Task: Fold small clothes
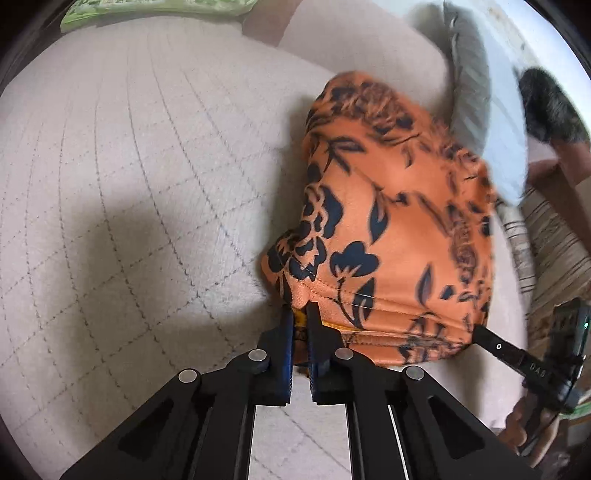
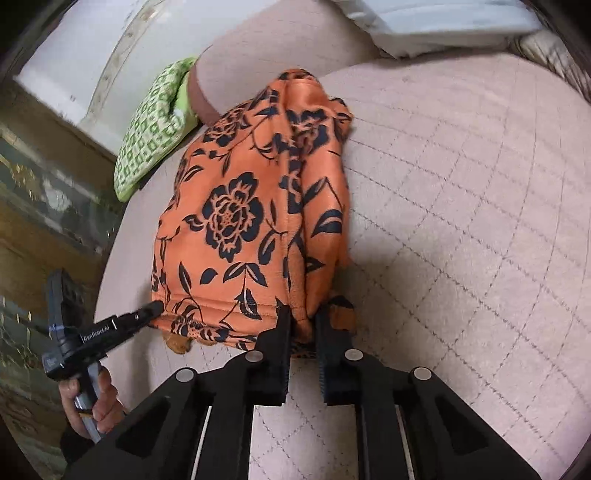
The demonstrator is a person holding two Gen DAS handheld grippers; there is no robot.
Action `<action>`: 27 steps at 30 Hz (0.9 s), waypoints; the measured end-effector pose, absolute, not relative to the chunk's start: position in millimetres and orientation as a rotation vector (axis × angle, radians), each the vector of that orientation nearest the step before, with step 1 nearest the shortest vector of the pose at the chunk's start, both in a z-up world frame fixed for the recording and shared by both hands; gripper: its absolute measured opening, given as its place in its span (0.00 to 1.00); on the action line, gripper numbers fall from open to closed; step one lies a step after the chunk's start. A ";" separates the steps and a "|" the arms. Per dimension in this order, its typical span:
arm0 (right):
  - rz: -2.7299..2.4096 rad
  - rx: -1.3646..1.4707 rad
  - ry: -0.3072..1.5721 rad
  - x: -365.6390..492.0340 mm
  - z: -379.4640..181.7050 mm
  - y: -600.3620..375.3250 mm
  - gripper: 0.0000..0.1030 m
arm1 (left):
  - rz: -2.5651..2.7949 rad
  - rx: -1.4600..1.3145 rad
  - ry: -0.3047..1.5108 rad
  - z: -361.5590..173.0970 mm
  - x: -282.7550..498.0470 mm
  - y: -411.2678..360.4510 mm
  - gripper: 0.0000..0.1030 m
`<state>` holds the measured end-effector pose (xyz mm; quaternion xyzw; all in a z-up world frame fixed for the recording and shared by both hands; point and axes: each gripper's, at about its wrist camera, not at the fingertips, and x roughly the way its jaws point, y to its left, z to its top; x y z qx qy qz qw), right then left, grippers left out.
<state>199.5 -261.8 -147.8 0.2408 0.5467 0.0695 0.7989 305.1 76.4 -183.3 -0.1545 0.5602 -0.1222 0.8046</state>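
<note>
Right now my left tool (image 1: pixel 300 314) is clenched on the near hem of the orange floral garment (image 1: pixel 391 229), its two black fingers (image 1: pixel 286 325) pinching a fold of cloth at the garment's left corner. My right tool (image 2: pixel 303 314) grips the same hem at the opposite corner, with fabric bunched between its pads. Each tool shows in the other's camera: the right one comes in from the lower right edge of the left view, its tip touching the hem, and my hand (image 2: pixel 92 402) is wrapped round the left tool's handle in the right view.

The garment, orange with dark blue flowers and leaves, lies on a pale quilted bed cover (image 1: pixel 129 184) stitched in a grid, and it runs away from both tools toward the far side. One long edge of it is folded over on itself. Beyond it a green patterned cloth (image 2: pixel 155 129) sits at the bed's edge, and a white pillow (image 2: pixel 424 22) lies further off.
</note>
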 end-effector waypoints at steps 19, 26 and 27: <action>0.080 0.414 1.111 127.5 -130.3 -221.9 0.58 | -0.106 -0.029 0.995 -137.0 166.1 29.5 0.52; 0.022 0.370 1.029 77.5 -95.8 -210.5 0.63 | -0.050 0.043 0.861 -97.8 92.9 19.9 0.64; 0.019 0.361 1.008 69.3 -87.7 -208.0 0.63 | -0.046 0.041 0.840 -91.0 81.7 19.3 0.66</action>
